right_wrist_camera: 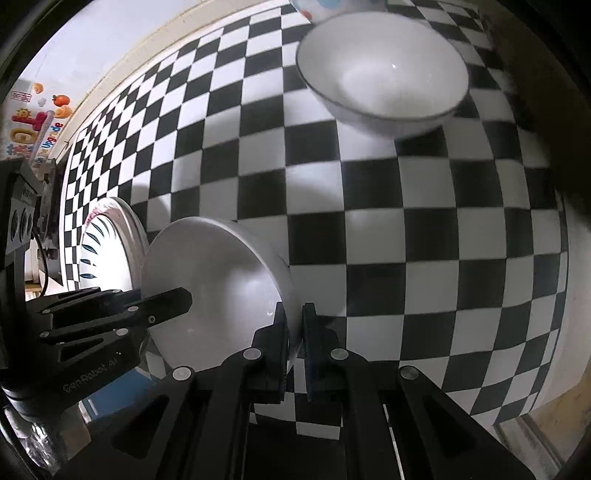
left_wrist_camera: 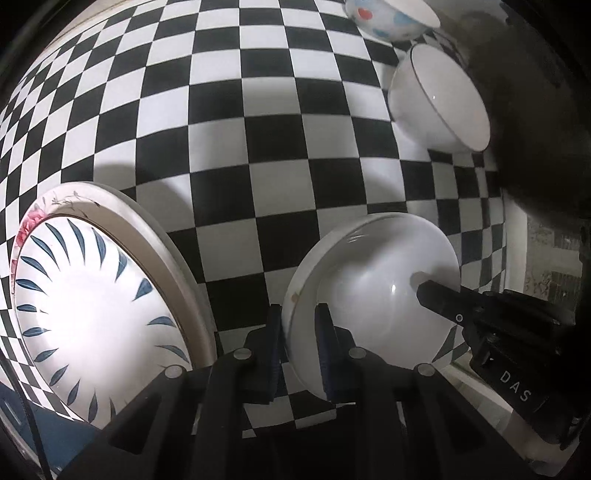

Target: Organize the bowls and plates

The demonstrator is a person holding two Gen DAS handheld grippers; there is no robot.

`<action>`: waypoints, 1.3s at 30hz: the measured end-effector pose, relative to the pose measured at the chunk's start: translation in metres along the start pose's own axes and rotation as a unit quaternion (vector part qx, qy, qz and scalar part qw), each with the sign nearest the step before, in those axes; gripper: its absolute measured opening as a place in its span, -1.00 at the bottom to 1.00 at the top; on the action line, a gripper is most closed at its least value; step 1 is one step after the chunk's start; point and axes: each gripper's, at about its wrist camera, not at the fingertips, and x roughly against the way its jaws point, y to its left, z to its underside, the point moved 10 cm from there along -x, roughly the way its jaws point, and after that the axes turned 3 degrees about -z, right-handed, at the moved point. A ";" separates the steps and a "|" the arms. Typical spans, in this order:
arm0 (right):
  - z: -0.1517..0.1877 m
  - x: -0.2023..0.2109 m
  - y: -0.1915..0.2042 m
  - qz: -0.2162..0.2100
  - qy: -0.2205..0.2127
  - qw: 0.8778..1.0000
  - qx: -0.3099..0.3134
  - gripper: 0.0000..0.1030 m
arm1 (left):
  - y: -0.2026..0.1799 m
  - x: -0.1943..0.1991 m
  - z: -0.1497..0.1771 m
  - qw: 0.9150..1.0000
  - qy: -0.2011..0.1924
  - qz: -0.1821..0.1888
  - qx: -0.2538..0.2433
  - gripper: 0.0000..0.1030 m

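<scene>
Bowls: you have three in view, namely a plain white bowl (left_wrist_camera: 373,295) held up between your two grippers, a white bowl with a thin dark rim (left_wrist_camera: 439,99) and a bowl with red and blue spots (left_wrist_camera: 388,16).
Plates: two, stacked, a leaf-pattern plate (left_wrist_camera: 92,310) on a flower-rimmed plate (left_wrist_camera: 33,218).
Grippers: two, left gripper (left_wrist_camera: 299,332) and right gripper (right_wrist_camera: 294,328).

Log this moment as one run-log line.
left hand-held gripper: shut on white bowl rim | right hand-held gripper: shut on opposite rim | bowl: tilted over checkered table | plate stack: beside
</scene>
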 end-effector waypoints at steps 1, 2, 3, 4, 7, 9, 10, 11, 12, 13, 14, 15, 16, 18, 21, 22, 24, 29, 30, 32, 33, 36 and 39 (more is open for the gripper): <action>0.002 -0.001 -0.001 0.001 0.001 1.000 0.000 -0.84 | -0.001 -0.003 0.001 1.000 0.001 -0.002 -0.002 -0.70; 0.004 -0.003 -0.002 0.002 0.003 1.000 -0.001 -0.84 | -0.001 -0.004 0.001 1.000 0.002 -0.002 -0.003 -0.70; 0.004 -0.005 -0.003 0.003 0.003 1.000 -0.003 -0.84 | -0.001 -0.008 0.004 1.000 0.004 -0.003 -0.004 -0.70; 0.005 -0.007 -0.003 0.003 0.004 1.000 -0.004 -0.84 | -0.002 -0.010 0.004 1.000 0.007 -0.003 -0.005 -0.70; 0.005 -0.013 0.000 0.003 0.010 1.000 -0.009 -0.84 | -0.007 -0.020 0.002 1.000 0.011 -0.003 -0.006 -0.70; 0.006 -0.015 -0.002 0.004 0.012 1.000 -0.010 -0.84 | -0.008 -0.022 0.003 1.000 0.013 -0.004 -0.007 -0.70; 0.007 -0.016 -0.003 0.004 0.014 1.000 -0.010 -0.84 | -0.009 -0.023 0.003 1.000 0.013 -0.005 -0.009 -0.70; 0.005 -0.020 0.000 0.004 0.015 1.000 -0.011 -0.84 | -0.008 -0.023 0.004 1.000 0.013 -0.006 -0.010 -0.70; 0.004 -0.021 0.001 0.005 0.015 1.000 -0.011 -0.84 | -0.006 -0.021 0.004 1.000 0.013 -0.006 -0.010 -0.70; 0.004 -0.021 0.001 0.004 0.016 1.000 -0.012 -0.84 | -0.007 -0.022 0.004 1.000 0.014 -0.006 -0.010 -0.70; 0.004 -0.022 0.001 0.004 0.016 1.000 -0.013 -0.84 | -0.007 -0.022 0.004 1.000 0.015 -0.007 -0.010 -0.70; 0.004 -0.023 0.001 0.005 0.016 1.000 -0.012 -0.84 | -0.007 -0.022 0.004 1.000 0.015 -0.006 -0.009 -0.70; 0.003 -0.024 0.001 0.004 0.017 1.000 -0.013 -0.84 | -0.007 -0.023 0.004 1.000 0.016 -0.007 -0.010 -0.70; 0.003 -0.024 0.000 0.003 0.018 1.000 -0.013 -0.84 | -0.008 -0.024 0.004 1.000 0.016 -0.009 -0.011 -0.70; 0.003 -0.023 -0.001 0.001 0.021 1.000 -0.012 -0.84 | -0.007 -0.023 0.005 1.000 0.015 -0.010 -0.011 -0.70; 0.003 -0.023 -0.001 0.000 0.022 1.000 -0.011 -0.84 | -0.007 -0.023 0.005 1.000 0.016 -0.009 -0.010 -0.70; 0.003 -0.023 -0.002 -0.001 0.022 1.000 -0.012 -0.84 | -0.006 -0.023 0.005 1.000 0.016 -0.009 -0.010 -0.70; 0.001 -0.023 -0.002 0.001 0.028 1.000 -0.006 -0.84 | -0.005 -0.021 0.007 1.000 0.017 -0.010 -0.008 -0.70; 0.001 -0.022 -0.002 0.000 0.030 1.000 -0.008 -0.83 | -0.004 -0.018 0.007 1.000 0.016 -0.010 -0.008 -0.70; 0.001 -0.020 -0.002 -0.002 0.030 1.000 -0.007 -0.82 | -0.002 -0.010 0.008 1.000 0.009 -0.015 -0.008 -0.70; 0.001 -0.018 -0.001 -0.004 0.031 0.999 -0.008 -0.82 | -0.001 -0.002 0.007 1.000 -0.003 -0.020 -0.010 -0.70; 0.001 -0.010 0.002 -0.008 0.031 0.999 -0.002 -0.80 | -0.001 0.019 0.006 0.999 -0.032 -0.029 -0.013 -0.69; -0.004 0.008 0.005 0.001 0.018 1.000 0.013 -0.80 | -0.005 0.045 -0.001 0.997 -0.066 -0.031 -0.018 -0.69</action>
